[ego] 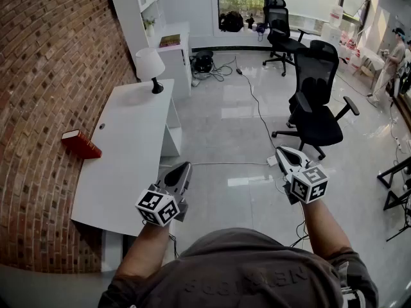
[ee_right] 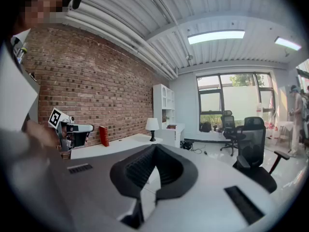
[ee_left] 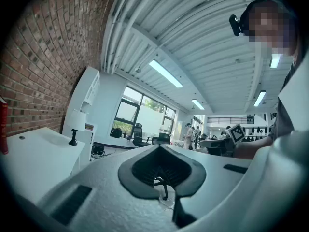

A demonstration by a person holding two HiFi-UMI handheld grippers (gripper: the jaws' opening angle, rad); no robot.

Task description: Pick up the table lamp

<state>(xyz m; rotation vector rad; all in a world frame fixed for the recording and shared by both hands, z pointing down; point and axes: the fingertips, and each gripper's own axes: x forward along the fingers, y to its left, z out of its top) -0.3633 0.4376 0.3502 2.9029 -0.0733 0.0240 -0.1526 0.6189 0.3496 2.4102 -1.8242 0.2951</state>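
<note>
The table lamp (ego: pixel 151 69) stands upright at the far end of the white desk (ego: pixel 128 153), at about eleven o'clock from the left gripper (ego: pixel 184 167) and well apart from both tools, so I judge that the approach has not begun. That would explain how the grippers are carried: both are held out in front of the body over the glossy tiled floor (ego: pixel 225 127), roughly level. The left gripper's ribbed dark pads are pressed together on nothing. The right gripper (ego: pixel 283 151), at about one o'clock from the person, is also closed and empty. The lamp has a pale, tapered drum shade that looks like matt fabric, on a slim dark stem and a small round foot. Its narrow stem seems the likeliest place to grasp. The desk top is smooth and plain. A red book (ego: pixel 80 144) leans at its nine o'clock edge against the rough brick wall (ego: pixel 45 76).
</note>
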